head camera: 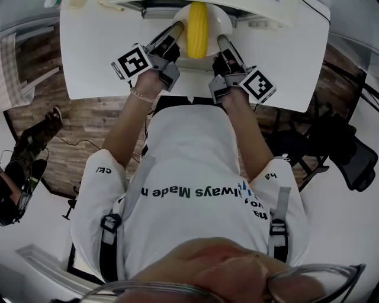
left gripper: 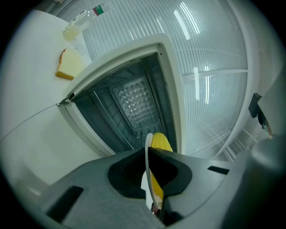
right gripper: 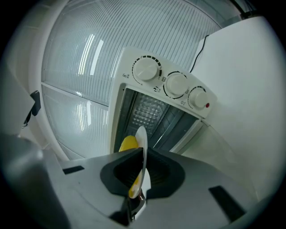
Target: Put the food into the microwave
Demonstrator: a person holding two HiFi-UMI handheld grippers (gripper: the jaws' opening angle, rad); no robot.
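We are at the carrying step. The plate with the corn is just before the open microwave, at its near side. The left gripper and the right gripper each have their jaws clamped on the plate's rim, on opposite sides. Next, we judge, both must go forward together and level.

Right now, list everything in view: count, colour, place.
microwave: one, white, open, at the table's far edge
knobs: three, white, on the microwave's front panel
plate: one, white, held before the open microwave
corn cob: one, yellow, on the plate
wedge of cake or bread: one, pale yellow, on the table left of the microwave
bottle: one, clear, on the table beyond the wedge
table: one, white
chair: one, black, on the floor at right
left gripper: shut on the plate's left rim
right gripper: shut on the plate's right rim
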